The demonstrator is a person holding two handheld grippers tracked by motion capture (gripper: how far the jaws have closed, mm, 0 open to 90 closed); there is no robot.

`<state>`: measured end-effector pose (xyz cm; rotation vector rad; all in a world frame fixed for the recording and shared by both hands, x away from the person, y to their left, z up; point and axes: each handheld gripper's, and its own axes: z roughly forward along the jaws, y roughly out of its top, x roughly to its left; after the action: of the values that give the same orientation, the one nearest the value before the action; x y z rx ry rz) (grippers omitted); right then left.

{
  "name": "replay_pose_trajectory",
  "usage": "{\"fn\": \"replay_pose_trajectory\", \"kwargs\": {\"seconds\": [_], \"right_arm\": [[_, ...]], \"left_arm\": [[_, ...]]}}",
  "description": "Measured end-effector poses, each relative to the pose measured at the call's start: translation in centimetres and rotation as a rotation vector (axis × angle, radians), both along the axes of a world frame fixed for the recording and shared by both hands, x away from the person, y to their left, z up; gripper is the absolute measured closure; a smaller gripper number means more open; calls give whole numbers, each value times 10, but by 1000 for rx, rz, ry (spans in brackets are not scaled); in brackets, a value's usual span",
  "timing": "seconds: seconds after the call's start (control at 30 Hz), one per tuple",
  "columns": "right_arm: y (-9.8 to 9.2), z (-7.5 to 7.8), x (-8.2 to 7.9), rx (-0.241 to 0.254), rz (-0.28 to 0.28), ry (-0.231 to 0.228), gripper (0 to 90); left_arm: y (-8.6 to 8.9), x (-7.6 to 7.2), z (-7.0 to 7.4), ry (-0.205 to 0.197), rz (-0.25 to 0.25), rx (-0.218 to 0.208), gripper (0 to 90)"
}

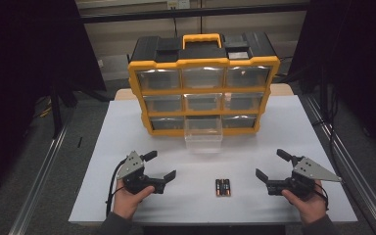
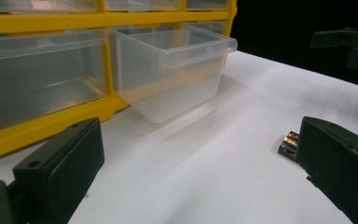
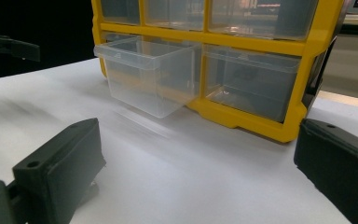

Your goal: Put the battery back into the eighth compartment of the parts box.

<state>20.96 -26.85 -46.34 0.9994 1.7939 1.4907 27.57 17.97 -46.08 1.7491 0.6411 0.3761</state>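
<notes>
Batteries (image 1: 223,187) on the white tabletop (image 1: 254,147), between our two tools.

We've got the left tool (image 1: 158,165) and right tool (image 1: 269,164) both spread wide, holding nothing. Further back, the clear drawer (image 1: 203,133) sticks out of the yellow organizer (image 1: 204,90), bottom middle slot.

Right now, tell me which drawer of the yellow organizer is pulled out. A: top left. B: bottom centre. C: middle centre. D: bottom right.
B: the clear drawer in the middle of the bottom row juts forward over the white table, while the other drawers sit flush in the yellow organizer.
</notes>
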Motion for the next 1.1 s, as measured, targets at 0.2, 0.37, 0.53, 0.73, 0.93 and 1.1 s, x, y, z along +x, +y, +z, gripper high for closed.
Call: {"fn": "replay_pose_trajectory", "kwargs": {"seconds": [0.2, 0.37, 0.53, 0.73, 0.93, 1.1], "right_arm": [[-2, 0, -1, 12, -11, 4, 9], [-1, 0, -1, 5, -4, 8, 9], [-1, 0, -1, 5, -5, 7, 9], [-1, 0, -2, 6, -4, 11, 9], [0, 0, -1, 4, 1, 2, 10], [0, 0, -1, 4, 0, 5, 10]], "left_arm": [[-14, 2, 2, -2, -28, 0, 14], [-24, 3, 4, 28, -91, -20, 15], [-38, 1, 4, 37, -74, -7, 14], [-53, 1, 5, 57, -93, 8, 14], [-65, 0, 5, 69, -122, 12, 14], [-75, 2, 3, 94, -174, 27, 15]]}}
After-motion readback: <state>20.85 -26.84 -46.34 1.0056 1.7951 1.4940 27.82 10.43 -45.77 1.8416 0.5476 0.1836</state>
